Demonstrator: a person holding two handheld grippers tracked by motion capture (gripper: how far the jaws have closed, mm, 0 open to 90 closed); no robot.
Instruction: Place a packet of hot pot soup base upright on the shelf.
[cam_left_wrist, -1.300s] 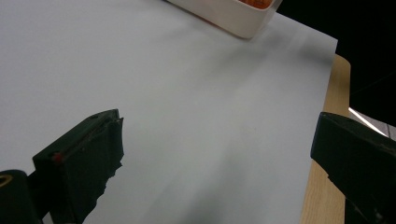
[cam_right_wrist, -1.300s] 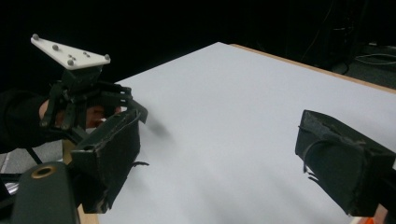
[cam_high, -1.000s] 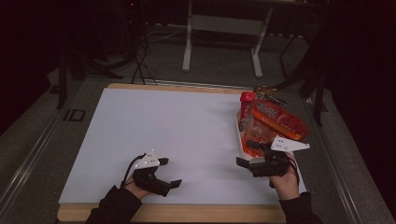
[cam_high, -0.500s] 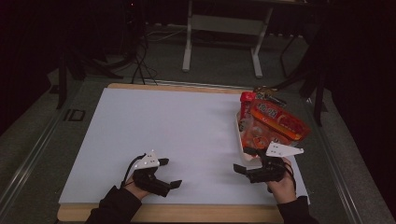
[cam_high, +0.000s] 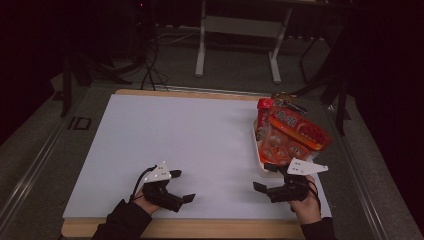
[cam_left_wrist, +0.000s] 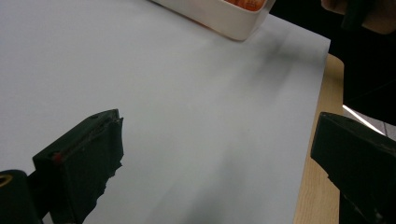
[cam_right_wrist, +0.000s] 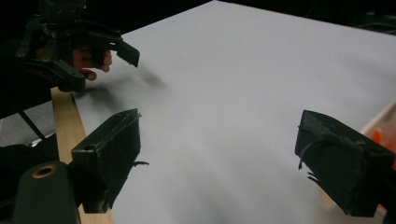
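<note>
A white sheet covers nearly all of the wooden surface (cam_high: 165, 229), whose bare edge shows as a pale strip along the near side in the high view. At the right side of that surface, towards the far half, sits a white tray (cam_high: 258, 159) heaped with snack packets (cam_high: 295, 131) in orange and red wrapping; the packets stand well above the tray's rim, and a red one leans at the far end of the pile. What the packets hold cannot be read in this dim light.

Just on the near side of the tray, the person's right gripper (cam_high: 269, 179) hovers low over the white sheet, its jaws spread wide and holding nothing, one tip close to the tray's near wall. In the right gripper view the two black jaws stand far apart with bare sheet between them, and a sliver of the tray and its orange contents shows at the right edge.

Well to the left of the tray, by the near edge of the surface, the left gripper (cam_high: 184, 189) is likewise held with its jaws wide and empty. The left gripper view looks across the bare sheet at the tray's white corner (cam_left_wrist: 233, 23) in the distance.
</note>
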